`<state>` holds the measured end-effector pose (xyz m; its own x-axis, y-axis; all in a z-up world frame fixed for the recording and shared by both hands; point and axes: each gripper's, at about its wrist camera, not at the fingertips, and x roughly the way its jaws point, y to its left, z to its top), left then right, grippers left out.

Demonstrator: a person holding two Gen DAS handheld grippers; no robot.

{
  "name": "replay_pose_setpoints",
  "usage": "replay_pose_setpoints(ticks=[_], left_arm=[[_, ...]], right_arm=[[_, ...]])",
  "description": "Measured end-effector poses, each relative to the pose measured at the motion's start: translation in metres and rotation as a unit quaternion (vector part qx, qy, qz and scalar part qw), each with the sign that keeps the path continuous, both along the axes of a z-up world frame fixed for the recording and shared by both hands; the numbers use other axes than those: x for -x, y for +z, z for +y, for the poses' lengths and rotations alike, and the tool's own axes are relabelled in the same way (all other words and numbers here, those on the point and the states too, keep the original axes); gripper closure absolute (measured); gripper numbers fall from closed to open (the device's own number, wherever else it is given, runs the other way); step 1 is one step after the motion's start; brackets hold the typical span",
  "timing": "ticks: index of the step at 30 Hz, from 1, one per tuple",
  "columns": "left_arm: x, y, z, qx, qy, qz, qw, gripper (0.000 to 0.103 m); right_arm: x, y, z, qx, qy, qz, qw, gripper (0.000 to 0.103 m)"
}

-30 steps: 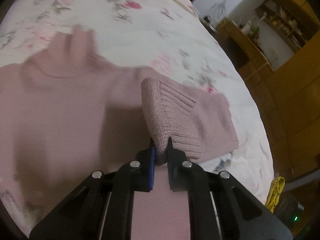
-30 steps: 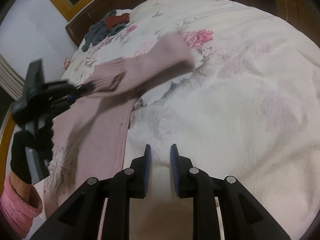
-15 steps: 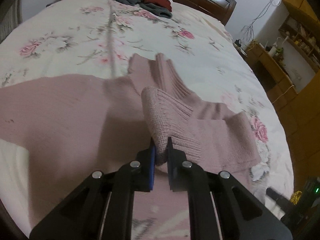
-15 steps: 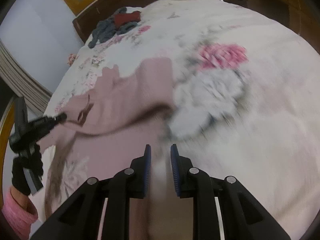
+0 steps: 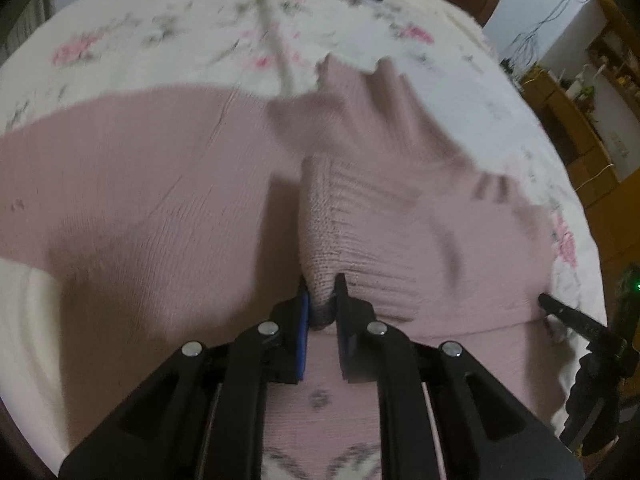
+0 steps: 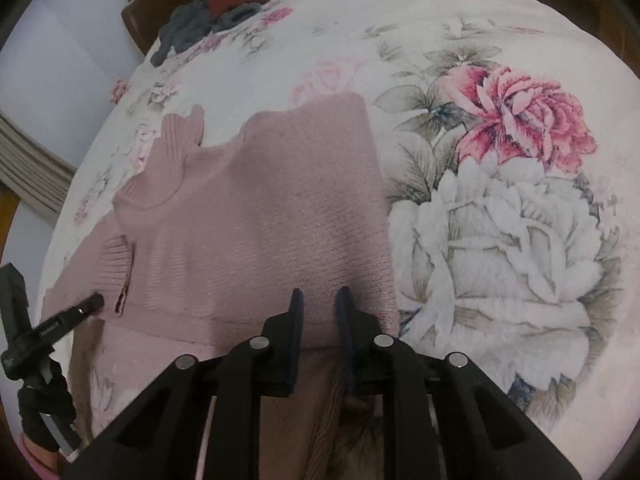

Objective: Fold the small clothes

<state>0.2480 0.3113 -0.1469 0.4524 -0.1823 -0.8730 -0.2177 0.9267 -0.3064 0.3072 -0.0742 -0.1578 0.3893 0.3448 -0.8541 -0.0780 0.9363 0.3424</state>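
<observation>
A pink knit sweater (image 5: 140,200) lies spread on the floral bedspread (image 5: 160,32). My left gripper (image 5: 322,300) is shut on the ribbed sleeve cuff (image 5: 340,232) and holds it just above the sweater body, with the sleeve folded across. In the right wrist view the sweater (image 6: 280,208) shows its turtleneck collar (image 6: 176,140) at the far left, and the left gripper (image 6: 86,306) holds the cuff (image 6: 114,256) at the left edge. My right gripper (image 6: 320,308) is open, low over the sweater's near right edge, with nothing between its fingers.
A pile of grey and red clothes (image 6: 216,12) lies by the wooden headboard (image 6: 136,20) at the far end. Wooden furniture (image 5: 580,120) stands beyond the bed's right side. A gloved hand (image 6: 40,408) holds the left gripper. Bare bedspread (image 6: 500,220) stretches to the right of the sweater.
My left gripper has carried the sleeve cuff inward over the sweater body. My right gripper has moved from bare bedspread to low over the sweater's right edge.
</observation>
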Motion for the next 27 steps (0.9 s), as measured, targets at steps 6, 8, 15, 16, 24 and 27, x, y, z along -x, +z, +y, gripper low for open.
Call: replay_pose_setpoints(ticks=[6, 8, 15, 16, 24, 27], left_arm=[[0.017, 0.012, 0.012, -0.033, 0.007, -0.013, 0.9994, 0.072], [0.022, 0.027, 0.006, -0.064, -0.004, -0.034, 0.9974, 0.053], [0.005, 0.048, -0.063, -0.118, -0.110, -0.057, 0.9853, 0.034], [-0.001, 0.042, -0.072, -0.118, -0.119, -0.045, 0.9848, 0.034], [-0.022, -0.005, -0.080, -0.143, -0.120, 0.021, 0.9822, 0.039], [-0.021, -0.003, -0.068, -0.139, -0.104, 0.018, 0.9847, 0.072]], right_arm=[[0.002, 0.015, 0.003, 0.010, 0.005, 0.002, 1.000, 0.083], [0.009, 0.029, 0.006, -0.004, 0.005, -0.012, 1.000, 0.072], [0.011, 0.036, 0.040, -0.017, 0.038, -0.007, 0.999, 0.071], [0.010, 0.034, 0.041, -0.015, 0.038, -0.005, 0.999, 0.071], [0.000, 0.003, 0.043, -0.034, 0.020, 0.030, 0.999, 0.070], [0.000, 0.000, 0.041, -0.040, 0.016, 0.030, 0.999, 0.070]])
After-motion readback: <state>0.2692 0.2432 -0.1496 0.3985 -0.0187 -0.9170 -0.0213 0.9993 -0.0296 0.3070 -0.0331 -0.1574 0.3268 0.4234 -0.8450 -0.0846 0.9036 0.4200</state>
